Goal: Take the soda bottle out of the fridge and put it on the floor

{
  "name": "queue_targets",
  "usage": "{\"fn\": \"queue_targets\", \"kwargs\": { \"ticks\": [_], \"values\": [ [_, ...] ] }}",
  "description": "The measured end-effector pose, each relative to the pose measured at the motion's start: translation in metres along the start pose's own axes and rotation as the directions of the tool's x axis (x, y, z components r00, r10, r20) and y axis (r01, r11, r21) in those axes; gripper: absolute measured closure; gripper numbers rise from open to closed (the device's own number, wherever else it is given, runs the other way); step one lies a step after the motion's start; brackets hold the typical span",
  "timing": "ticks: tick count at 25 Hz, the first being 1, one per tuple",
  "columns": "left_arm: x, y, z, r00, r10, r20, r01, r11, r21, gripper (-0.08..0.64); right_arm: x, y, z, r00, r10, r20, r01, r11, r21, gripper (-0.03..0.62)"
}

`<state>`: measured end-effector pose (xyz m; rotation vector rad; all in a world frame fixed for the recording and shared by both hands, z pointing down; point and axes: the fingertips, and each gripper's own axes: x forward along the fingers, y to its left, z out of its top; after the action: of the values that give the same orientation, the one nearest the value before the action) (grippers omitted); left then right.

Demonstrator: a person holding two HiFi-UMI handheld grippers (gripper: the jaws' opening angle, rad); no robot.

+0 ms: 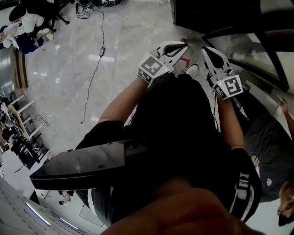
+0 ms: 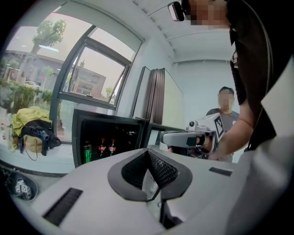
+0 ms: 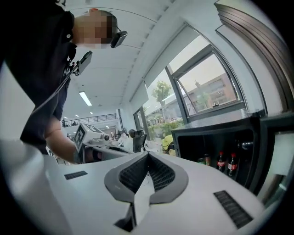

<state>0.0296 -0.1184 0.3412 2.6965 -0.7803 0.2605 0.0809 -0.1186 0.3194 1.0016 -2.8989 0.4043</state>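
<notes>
Both grippers are held up in front of an open black fridge. Two red-capped soda bottles stand inside it beside a green can; the right gripper view shows the soda bottles in the fridge too. My left gripper is shut, its pads meeting with nothing between them. My right gripper is also shut and empty. In the head view the left gripper and the right gripper point side by side towards the fridge, well short of the bottles.
The fridge's glass door stands open at the right. A cable runs over the marble floor. A black tabletop is at lower left. A person stands behind the right gripper. A bag lies on the window sill.
</notes>
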Motion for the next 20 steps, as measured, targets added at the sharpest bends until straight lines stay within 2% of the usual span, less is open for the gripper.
{"fn": "queue_targets", "kwargs": {
  "ticks": [5,8,13,17,20],
  "values": [
    [-0.016,-0.024,0.057,0.998,-0.035,0.058,0.032,0.999,0.039,0.563,-0.002,0.032,0.065,0.997,0.046,0.056,-0.045,0.999,-0.019,0.58],
    [-0.018,-0.029,0.086,0.994,-0.048,0.096,0.043,0.998,0.054,0.563,0.0,0.034,0.092,0.997,0.047,0.068,-0.045,0.998,-0.039,0.58],
    [-0.026,-0.03,0.111,0.989,-0.057,0.139,0.042,0.993,0.107,0.563,0.003,0.042,0.105,0.997,0.035,0.062,-0.031,0.997,-0.071,0.58],
    [-0.026,-0.023,0.122,0.987,-0.047,0.156,0.03,0.993,0.11,0.563,0.007,0.044,0.116,0.993,0.056,0.104,-0.044,0.993,-0.108,0.58],
    [-0.026,-0.022,0.127,0.987,-0.046,0.154,0.028,0.993,0.114,0.563,0.006,0.043,0.122,0.994,0.049,0.099,-0.037,0.992,-0.121,0.58]
  ]
}}
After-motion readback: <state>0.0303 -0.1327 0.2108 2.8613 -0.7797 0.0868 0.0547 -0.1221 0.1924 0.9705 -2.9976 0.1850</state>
